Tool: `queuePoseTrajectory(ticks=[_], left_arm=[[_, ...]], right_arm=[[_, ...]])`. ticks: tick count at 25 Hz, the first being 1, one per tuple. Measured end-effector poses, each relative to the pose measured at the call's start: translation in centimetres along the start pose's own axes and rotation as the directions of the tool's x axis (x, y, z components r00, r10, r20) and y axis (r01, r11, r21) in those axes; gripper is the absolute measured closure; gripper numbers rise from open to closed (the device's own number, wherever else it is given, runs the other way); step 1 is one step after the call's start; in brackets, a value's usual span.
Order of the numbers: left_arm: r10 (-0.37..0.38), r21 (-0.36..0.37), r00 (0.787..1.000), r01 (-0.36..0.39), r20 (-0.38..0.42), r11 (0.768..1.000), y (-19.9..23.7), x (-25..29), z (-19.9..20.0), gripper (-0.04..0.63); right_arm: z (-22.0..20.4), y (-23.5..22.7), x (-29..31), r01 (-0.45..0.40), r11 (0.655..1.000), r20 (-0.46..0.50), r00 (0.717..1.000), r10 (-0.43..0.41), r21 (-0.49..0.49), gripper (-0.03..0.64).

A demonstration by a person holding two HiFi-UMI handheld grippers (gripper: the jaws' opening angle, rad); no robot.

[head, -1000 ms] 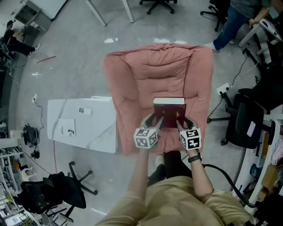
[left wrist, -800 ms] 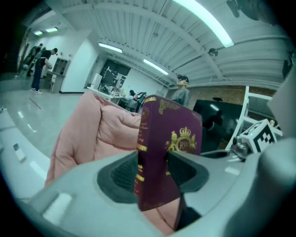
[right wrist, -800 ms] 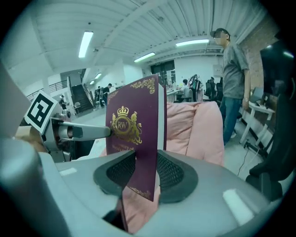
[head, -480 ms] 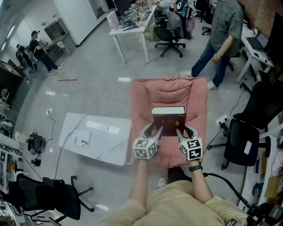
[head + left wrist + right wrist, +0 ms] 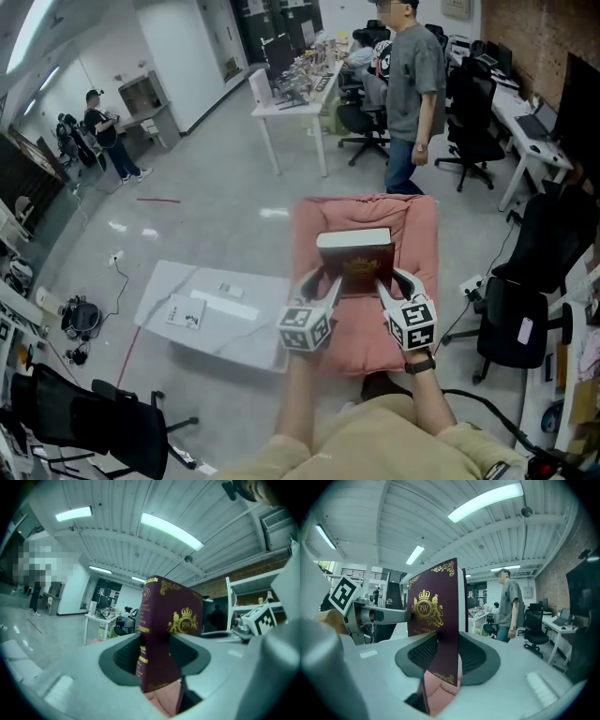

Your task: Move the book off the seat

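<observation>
Head view: book (image 5: 354, 255) hangs in the air over the pink seat (image 5: 417, 225), not resting on it | left gripper (image 5: 325, 284) clamps the book's left edge, its jaws have just been closing tighter on it | right gripper (image 5: 385, 281) clamps the right edge | maroon cover faces up

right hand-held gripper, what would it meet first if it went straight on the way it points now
The book clamped in the right hand-held gripper fills that line. Past it the room looks open; the standing person is a little to one side and farther off, though depth is unclear.
</observation>
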State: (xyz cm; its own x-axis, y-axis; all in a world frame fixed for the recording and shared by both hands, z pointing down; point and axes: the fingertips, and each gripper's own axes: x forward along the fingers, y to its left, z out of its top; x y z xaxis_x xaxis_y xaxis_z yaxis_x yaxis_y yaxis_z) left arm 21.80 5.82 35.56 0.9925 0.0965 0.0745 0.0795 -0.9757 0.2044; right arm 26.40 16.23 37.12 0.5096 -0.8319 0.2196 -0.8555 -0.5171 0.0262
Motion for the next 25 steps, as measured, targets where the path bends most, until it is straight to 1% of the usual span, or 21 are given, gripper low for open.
queuePoseTrajectory(ticks=[3, 5, 8, 10, 13, 16, 20, 22, 25], left_arm=[[0.036, 0.018, 0.999, -0.036, 0.028, 0.999, -0.1, -1.6, 1.9, 0.416], [0.068, 0.023, 0.997, -0.069, 0.039, 0.997, 0.4, -2.2, 2.7, 0.419], [0.135, 0.028, 0.989, -0.137, 0.056, 0.99, 1.9, -2.9, 4.0, 0.419], [0.201, 0.032, 0.977, -0.204, 0.077, 0.978, 3.0, -3.3, 4.8, 0.422], [0.307, 0.025, 0.947, -0.31, 0.091, 0.95, 4.2, -3.7, 5.1, 0.425], [0.406, 0.01, 0.91, -0.408, 0.089, 0.913, 5.4, -4.3, 5.2, 0.425], [0.525, 0.01, 0.846, -0.527, 0.091, 0.85, 6.9, -5.7, 5.1, 0.431], [0.586, 0.005, 0.805, -0.589, 0.089, 0.808, 7.1, -7.3, 4.6, 0.442], [0.683, -0.027, 0.725, -0.684, 0.088, 0.729, 7.8, -11.3, 4.0, 0.445]], right_arm=[[2.2, 1.0, -0.4, -0.036, 0.998, 0.037, 0.999, 0.038, -0.045, 0.472], [3.2, 1.6, 0.1, -0.071, 0.996, 0.048, 0.996, 0.074, -0.057, 0.472], [4.5, 2.4, 1.9, -0.134, 0.989, 0.051, 0.989, 0.137, -0.068, 0.472], [5.4, 3.0, 3.5, -0.185, 0.978, 0.057, 0.98, 0.191, -0.092, 0.472], [6.1, 3.5, 5.4, -0.274, 0.954, 0.056, 0.958, 0.282, -0.123, 0.471], [6.5, 4.2, 7.5, -0.385, 0.913, 0.045, 0.918, 0.394, -0.135, 0.472], [6.7, 6.0, 9.8, -0.498, 0.856, 0.03, 0.862, 0.506, -0.138, 0.471], [6.5, 7.4, 10.4, -0.559, 0.817, 0.014, 0.824, 0.566, -0.142, 0.469], [6.2, 11.5, 10.6, -0.66, 0.735, -0.008, 0.745, 0.668, -0.157, 0.469]])
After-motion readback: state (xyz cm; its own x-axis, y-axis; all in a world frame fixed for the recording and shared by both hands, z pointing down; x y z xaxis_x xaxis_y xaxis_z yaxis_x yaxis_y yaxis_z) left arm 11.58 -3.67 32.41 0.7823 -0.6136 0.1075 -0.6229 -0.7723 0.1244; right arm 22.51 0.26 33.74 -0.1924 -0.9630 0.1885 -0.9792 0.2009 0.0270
